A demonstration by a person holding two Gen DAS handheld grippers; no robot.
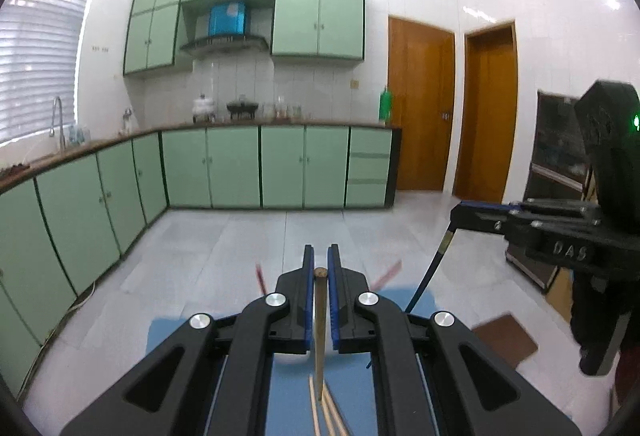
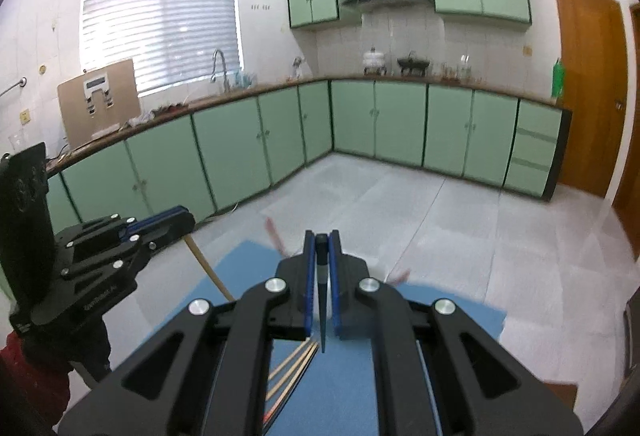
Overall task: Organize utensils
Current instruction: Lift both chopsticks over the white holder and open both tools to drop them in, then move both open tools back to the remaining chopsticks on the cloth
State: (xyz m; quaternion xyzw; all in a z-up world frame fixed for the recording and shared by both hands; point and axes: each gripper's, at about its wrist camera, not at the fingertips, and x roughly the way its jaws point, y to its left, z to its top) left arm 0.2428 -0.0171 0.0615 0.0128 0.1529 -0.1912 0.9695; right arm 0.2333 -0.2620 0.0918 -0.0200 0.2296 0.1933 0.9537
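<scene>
My left gripper (image 1: 321,252) is shut on a pale wooden chopstick (image 1: 320,320), which hangs down between its blue pads. In the right wrist view the same left gripper (image 2: 188,217) shows at the left, the wooden chopstick (image 2: 208,268) slanting down from it. My right gripper (image 2: 322,244) is shut on a dark blue chopstick (image 2: 322,312) that points downward. From the left wrist view the right gripper (image 1: 456,214) is at the right, its dark chopstick (image 1: 428,276) hanging. Both are raised above a blue mat (image 2: 448,320), where several loose wooden chopsticks (image 2: 296,364) lie. Blurred red chopsticks (image 2: 274,234) lie near the mat's far edge.
Green base cabinets (image 1: 256,166) run along the far and left walls under a counter with a sink tap (image 2: 219,68). Two brown doors (image 1: 420,108) stand at the right. A dark shelf unit (image 1: 556,156) and a brown board (image 1: 506,340) are near the right side.
</scene>
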